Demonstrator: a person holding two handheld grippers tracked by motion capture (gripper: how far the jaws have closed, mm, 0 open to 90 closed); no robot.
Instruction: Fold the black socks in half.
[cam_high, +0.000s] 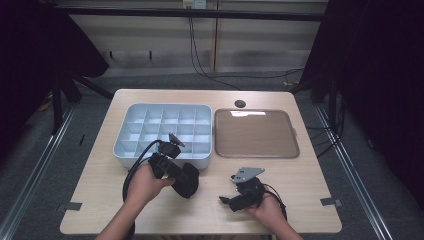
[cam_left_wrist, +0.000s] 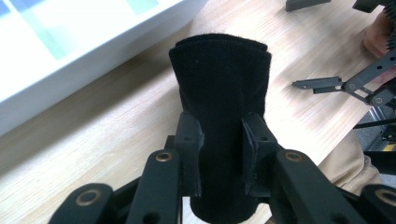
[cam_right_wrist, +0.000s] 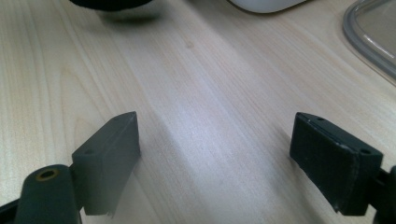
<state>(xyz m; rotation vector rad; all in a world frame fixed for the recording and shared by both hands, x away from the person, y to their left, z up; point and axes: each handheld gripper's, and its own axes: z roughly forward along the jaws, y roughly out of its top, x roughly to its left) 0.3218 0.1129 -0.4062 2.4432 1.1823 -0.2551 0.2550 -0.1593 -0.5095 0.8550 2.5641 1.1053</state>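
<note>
The left gripper (cam_left_wrist: 222, 140) pinches 1 folded black cloth (cam_left_wrist: 219, 88) between its 2 jaws, the pads pressed into the cloth's sides. In the left gripper view the cloth stands up out of the jaws, its rounded fold at the top. From above, the left gripper (cam_high: 176, 170) holds that cloth (cam_high: 186, 180) over the table (cam_high: 300, 175), just in front of the near wall of 1 white divided tray (cam_high: 165, 131). The tray's compartments lie in a grid of 4 rows by 5, 20 in all, and those in view hold nothing.

The right gripper (cam_high: 227, 198) sits near the table's front edge, well apart from the cloth, its 2 jaws spread wide with only bare wood between them. The right gripper view shows both pads (cam_right_wrist: 109, 149) clear of any thing.

Beside the tray, to its right, lies 1 clear square lid (cam_high: 256, 133), flat on the table. Beyond it, 1 dark round hole (cam_high: 240, 103) marks the tabletop
</note>
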